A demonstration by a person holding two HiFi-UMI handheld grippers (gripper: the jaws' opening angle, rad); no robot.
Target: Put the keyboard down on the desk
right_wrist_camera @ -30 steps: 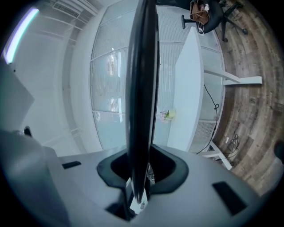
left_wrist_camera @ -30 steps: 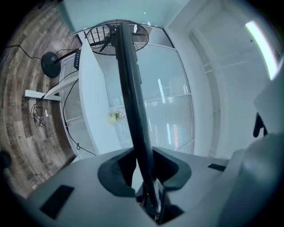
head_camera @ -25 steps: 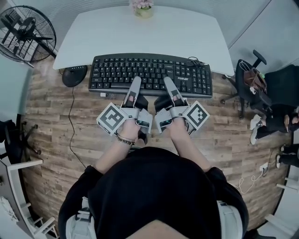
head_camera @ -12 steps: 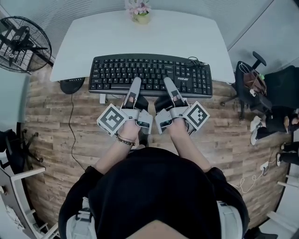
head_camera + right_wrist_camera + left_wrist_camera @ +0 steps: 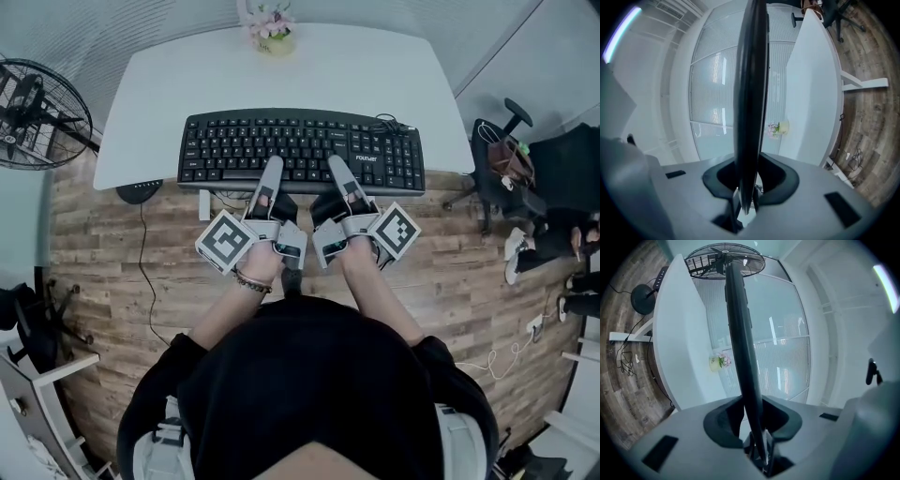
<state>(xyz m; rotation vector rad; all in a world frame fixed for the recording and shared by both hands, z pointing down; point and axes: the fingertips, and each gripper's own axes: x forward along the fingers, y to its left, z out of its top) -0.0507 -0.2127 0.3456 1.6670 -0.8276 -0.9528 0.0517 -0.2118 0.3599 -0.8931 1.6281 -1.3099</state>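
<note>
A black keyboard [image 5: 300,148] is held in the air over the near edge of the white desk [image 5: 281,80]. My left gripper [image 5: 270,178] is shut on its front edge left of centre, and my right gripper [image 5: 339,176] is shut on the front edge right of centre. In the left gripper view the keyboard [image 5: 740,341] appears edge-on as a dark blade running up from the jaws. The right gripper view shows the keyboard [image 5: 751,93] the same way. The keyboard's coiled cable [image 5: 386,124] lies on its right end.
A small pot of flowers [image 5: 269,28] stands at the desk's far edge. A floor fan [image 5: 33,112] is left of the desk. An office chair [image 5: 502,164] stands to the right. A black round base with a cable [image 5: 139,190] lies on the wooden floor.
The desk and flower pot have slid nearer under the keyboard in the head view, and the fan has shifted lower at the left. Both grippers keep the same hold on the keyboard.
</note>
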